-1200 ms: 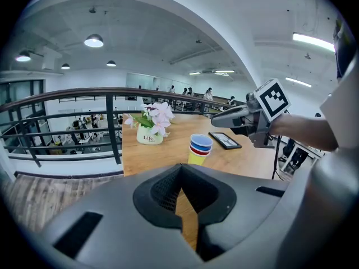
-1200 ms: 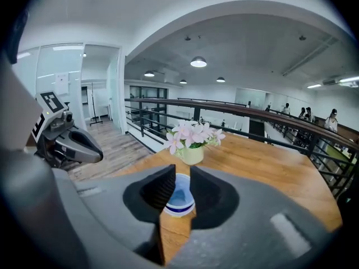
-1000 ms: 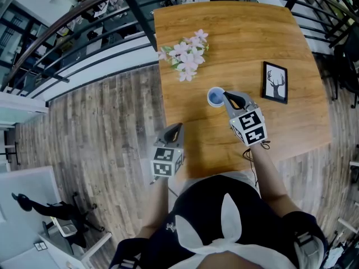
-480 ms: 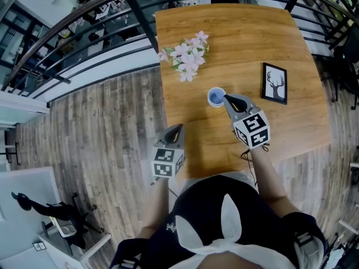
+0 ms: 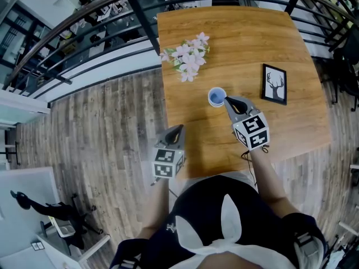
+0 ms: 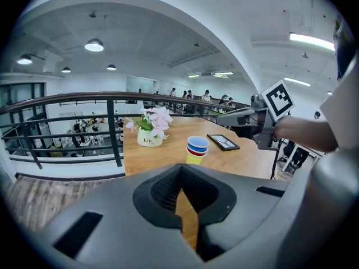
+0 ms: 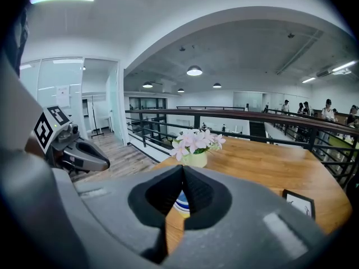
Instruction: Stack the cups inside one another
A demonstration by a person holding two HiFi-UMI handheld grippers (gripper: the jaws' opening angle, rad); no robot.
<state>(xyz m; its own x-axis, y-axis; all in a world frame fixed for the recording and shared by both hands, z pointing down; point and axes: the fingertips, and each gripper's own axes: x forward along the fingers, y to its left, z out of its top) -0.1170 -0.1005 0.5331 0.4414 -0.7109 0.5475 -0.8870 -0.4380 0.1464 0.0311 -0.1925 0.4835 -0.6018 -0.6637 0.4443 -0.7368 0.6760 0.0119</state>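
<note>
Flowers (image 5: 188,56) and framed picture (image 5: 275,83) (a deer) on table (image 5: 252,35).

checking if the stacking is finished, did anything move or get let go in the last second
Nothing visibly changed. The right gripper stays shut and empty, its tip right beside the stacked cups. The left gripper stays shut and empty near the table edge. The flower pot and picture frame sit as before.

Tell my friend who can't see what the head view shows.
From above: the right gripper, shut, points at a stack of cups, blue on top, on a wooden table. The left gripper, shut, hangs at the table's near edge. Flowers and a deer picture sit farther back.
</note>
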